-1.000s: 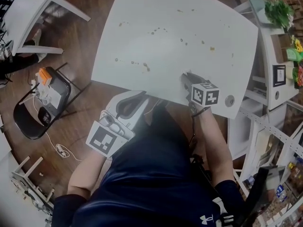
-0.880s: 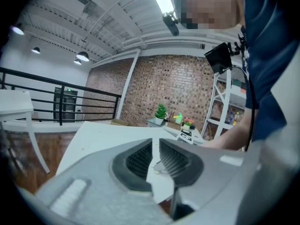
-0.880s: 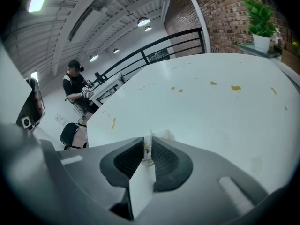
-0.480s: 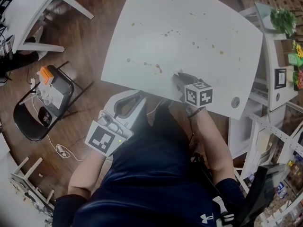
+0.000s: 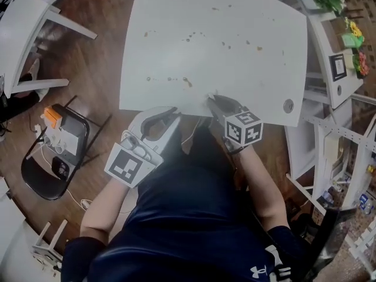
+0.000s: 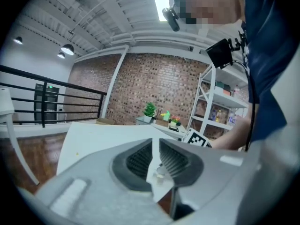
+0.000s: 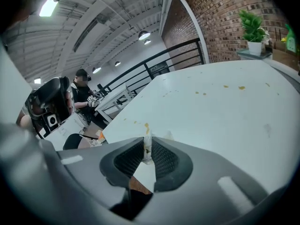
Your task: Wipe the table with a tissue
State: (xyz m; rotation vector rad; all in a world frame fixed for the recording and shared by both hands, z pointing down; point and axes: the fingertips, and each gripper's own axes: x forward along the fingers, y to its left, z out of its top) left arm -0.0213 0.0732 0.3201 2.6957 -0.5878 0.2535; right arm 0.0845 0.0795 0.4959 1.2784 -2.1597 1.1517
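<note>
Right gripper [image 7: 147, 154]: clenched on one crumpled white tissue [image 7: 147, 144], at the near edge of the white square table [image 5: 235, 16].
Left gripper [image 6: 155, 157]: jaws almost together, nothing between them, just off that edge.
Right gripper view alone: the pinch (the head view shows only a white speck).
Count: two grippers, one table.
Brownish stains [image 5: 187, 82]: scattered mid-table.

Table [image 5: 235, 57] top looks smooth and matt white to us, speckled with dried yellow-brown spots. The floor [image 5: 100, 57] is dark wood planks with a soft sheen. Left gripper [image 6: 155, 140] and right gripper [image 7: 148, 138] are both matt light-grey plastic, and we'd call the dark ribbed pads [image 7: 162, 158] rubbery. The tissue [image 7: 147, 148] is thin white paper, crumpled and soft-looking. The back wall [image 6: 154, 83] is rough red brick, and the person's shirt [image 5: 188, 216] is plain dark blue cloth, no shine.
</note>
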